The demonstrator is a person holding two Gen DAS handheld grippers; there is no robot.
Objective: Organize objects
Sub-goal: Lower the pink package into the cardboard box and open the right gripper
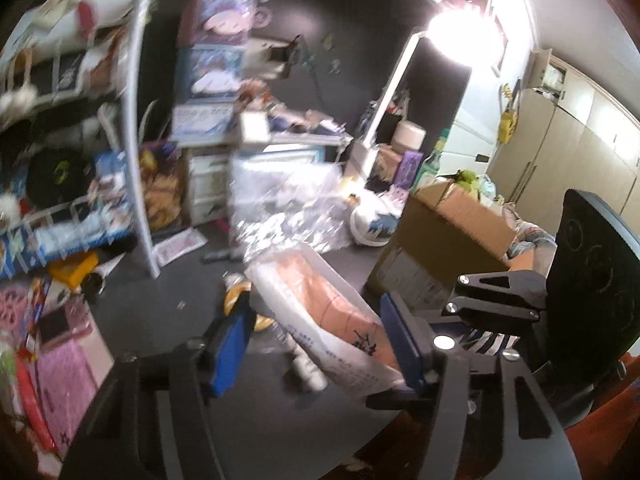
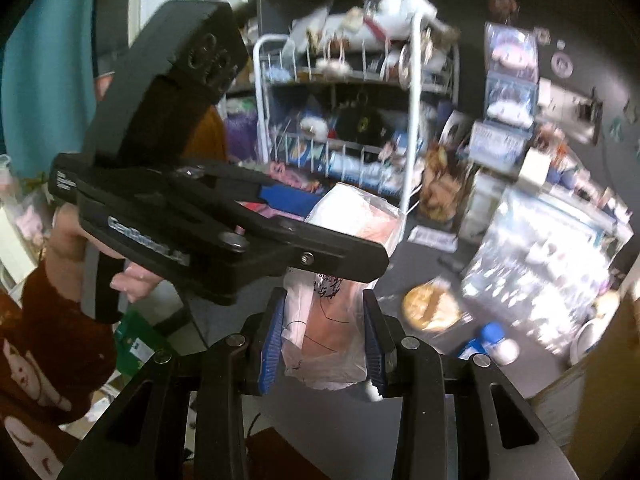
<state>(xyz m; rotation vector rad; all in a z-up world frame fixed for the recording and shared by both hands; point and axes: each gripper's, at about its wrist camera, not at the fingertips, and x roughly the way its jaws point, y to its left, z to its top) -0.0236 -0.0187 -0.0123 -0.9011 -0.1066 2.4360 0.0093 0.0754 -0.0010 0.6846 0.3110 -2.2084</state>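
A clear plastic bag with a peach and white item inside (image 2: 332,320) is clamped between the blue pads of my right gripper (image 2: 324,340), which is shut on it and holds it up. The same bag (image 1: 320,304) lies between the wide-apart blue pads of my left gripper (image 1: 320,344), which is open. The left gripper (image 2: 280,216) crosses the right wrist view from the left, its fingers either side of the bag's upper part. The right gripper's body (image 1: 520,300) shows at the right of the left wrist view.
A white wire rack (image 2: 412,120) full of plush toys and boxes stands behind. A cardboard box (image 1: 448,232) is at the right. Crinkled silver foil (image 1: 288,208), a yellow round tin (image 2: 430,306), a blue-capped bottle (image 2: 494,344) and pink items (image 1: 60,360) lie on the dark surface.
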